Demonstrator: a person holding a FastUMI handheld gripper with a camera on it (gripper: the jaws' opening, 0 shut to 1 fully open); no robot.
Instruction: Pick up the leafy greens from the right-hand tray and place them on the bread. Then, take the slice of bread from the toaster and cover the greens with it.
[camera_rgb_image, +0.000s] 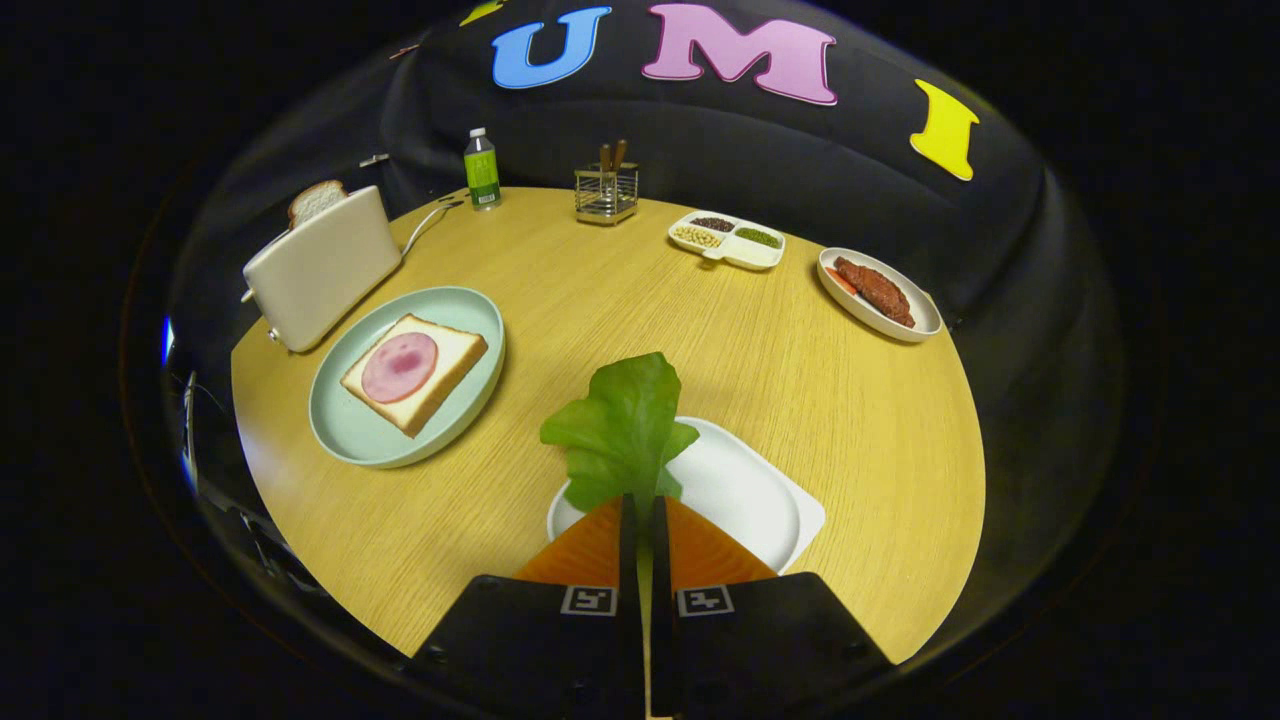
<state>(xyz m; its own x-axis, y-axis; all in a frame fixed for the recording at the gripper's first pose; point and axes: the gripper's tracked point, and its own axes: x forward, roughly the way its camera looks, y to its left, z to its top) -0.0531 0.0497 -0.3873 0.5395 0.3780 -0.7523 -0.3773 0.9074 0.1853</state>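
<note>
The leafy greens are standing up between the fingers of the tool, which is clenched on the leaf's lower end, both fingers pressing it. The leaf is rising over the near white tray, its top reaching past the tray's far edge. The tool is pointing straight ahead across the round tabletop, level and centred. To the left, the pale green plate is carrying the bread topped with a ham slice; bare wood is lying open between the tray and that plate. Farther left, at the tabletop's edge, the toaster is holding a bread slice. Far right, a sectioned dish and a meat plate are sitting near the rim.
</note>
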